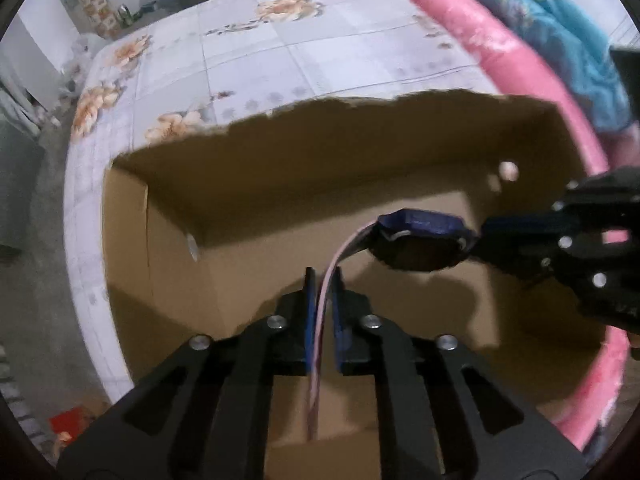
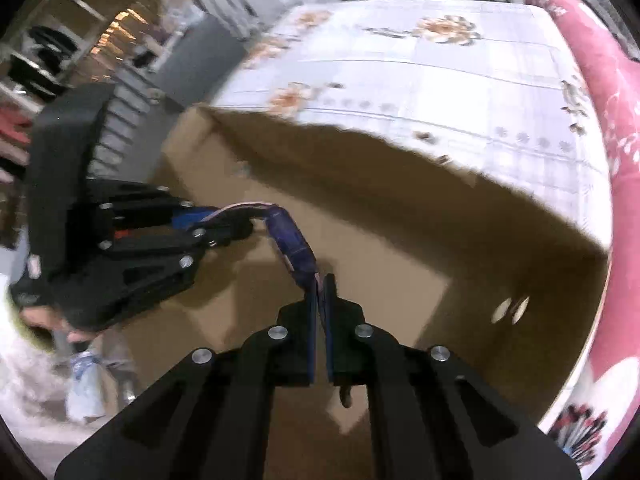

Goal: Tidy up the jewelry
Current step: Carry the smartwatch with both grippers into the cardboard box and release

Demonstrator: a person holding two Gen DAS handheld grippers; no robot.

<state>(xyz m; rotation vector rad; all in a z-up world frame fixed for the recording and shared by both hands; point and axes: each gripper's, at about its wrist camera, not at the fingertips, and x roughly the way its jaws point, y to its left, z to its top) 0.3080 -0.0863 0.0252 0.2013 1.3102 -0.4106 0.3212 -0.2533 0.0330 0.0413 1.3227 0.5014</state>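
From the left wrist, the left gripper (image 1: pixel 324 280) points down into an open cardboard box (image 1: pixel 280 184) standing on a flowered bed sheet (image 1: pixel 248 52). Its blue pads are nearly together with the pink strap of a wristwatch (image 1: pixel 420 240) running between them; the gap looks a little wider than the strap, so I judge the hold loose. Ahead and to the right, the watch's dark round face with its blue rim hangs over the box floor, and the right gripper (image 1: pixel 484 236) has closed on its far side. The box looks otherwise bare in this view, so the task seems to be early, with the watch not yet set down.

From the right wrist, the right gripper pinches the strap's blue end right at its fingertips. The watch arcs up and left to the left gripper (image 2: pixel 240 228), suspended above the box between both claws.
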